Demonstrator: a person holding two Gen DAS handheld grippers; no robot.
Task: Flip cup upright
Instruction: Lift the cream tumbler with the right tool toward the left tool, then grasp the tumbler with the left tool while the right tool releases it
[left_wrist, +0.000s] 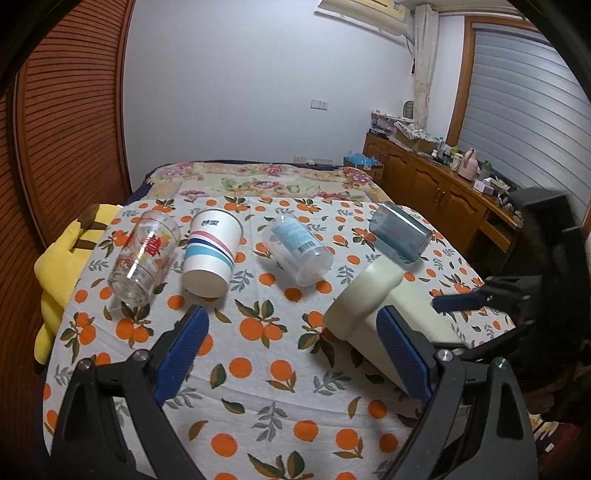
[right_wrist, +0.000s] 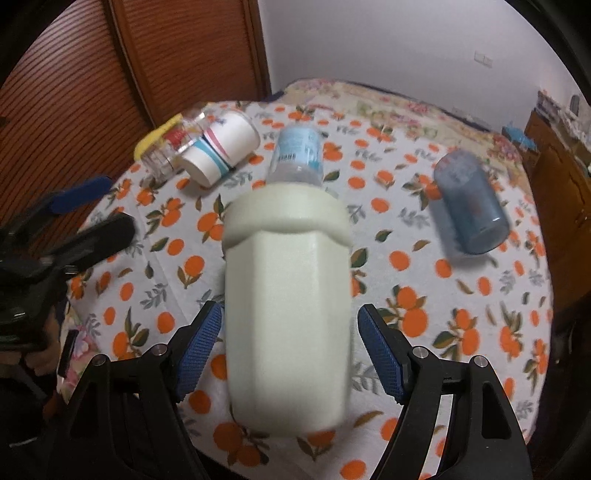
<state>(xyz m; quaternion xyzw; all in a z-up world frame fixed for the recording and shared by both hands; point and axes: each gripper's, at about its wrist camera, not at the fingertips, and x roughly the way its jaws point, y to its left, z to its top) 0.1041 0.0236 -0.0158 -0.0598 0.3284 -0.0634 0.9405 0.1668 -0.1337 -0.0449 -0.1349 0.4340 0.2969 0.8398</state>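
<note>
On the orange-print tablecloth (left_wrist: 266, 369), five cups lie on their sides; none stands upright, so the task appears to be at its start. Largest is the cream cup (right_wrist: 286, 295), nearest the person's right, resting on the cloth with its wider banded end pointing away toward the far cups. Behind it, in a row from right to left, lie the blue-grey tumbler (left_wrist: 400, 232), the clear plastic cup with a pale blue label (left_wrist: 299, 249), the striped paper cup (left_wrist: 212, 254) and the printed glass (left_wrist: 144, 254). A yellow plush toy (left_wrist: 62, 266) protrudes from under the cloth's left edge.

Right gripper (right_wrist: 290, 350): lowered over the cream cup, its body lying between the spread jaws; the blue pads (right_wrist: 199, 350) stand beside the walls, contact uncertain through motion blur. Judged stage: closing for the grasp, with lifting and righting still ahead.

Left gripper (left_wrist: 291, 350): jaws spread and empty, hovering above bare cloth just left of the cream cup.
</note>
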